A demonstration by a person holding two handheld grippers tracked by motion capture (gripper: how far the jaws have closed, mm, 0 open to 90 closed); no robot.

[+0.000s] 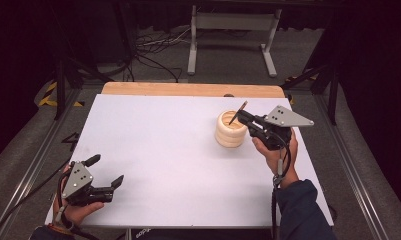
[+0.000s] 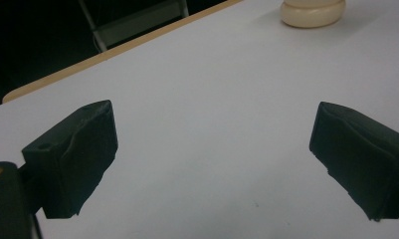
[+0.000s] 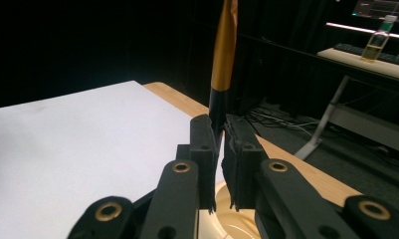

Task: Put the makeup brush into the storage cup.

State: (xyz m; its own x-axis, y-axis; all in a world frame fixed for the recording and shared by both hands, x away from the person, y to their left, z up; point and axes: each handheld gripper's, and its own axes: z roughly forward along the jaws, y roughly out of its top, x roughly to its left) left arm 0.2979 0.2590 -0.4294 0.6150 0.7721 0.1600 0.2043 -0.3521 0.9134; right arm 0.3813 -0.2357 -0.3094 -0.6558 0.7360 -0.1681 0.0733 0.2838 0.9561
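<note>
Up close, your right gripper [image 3: 218, 149] pinches a pen [image 3: 222, 64] over the holder [image 1: 231, 129], its inside unclear; your left gripper [image 1: 108, 172] rests with jaws spread.

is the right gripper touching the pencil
Touching. In the right gripper view, the right gripper has both jaws pressed against the dark lower end of the pencil, above the round cream holder.

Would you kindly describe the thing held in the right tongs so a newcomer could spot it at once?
Start at the white table and find the cream ribbed holder on its far right part. Just above its mouth, the right tongs are shut on a slim pencil, tilted, black where it is gripped and golden beyond; nothing else there is thin and stick-like.
</note>
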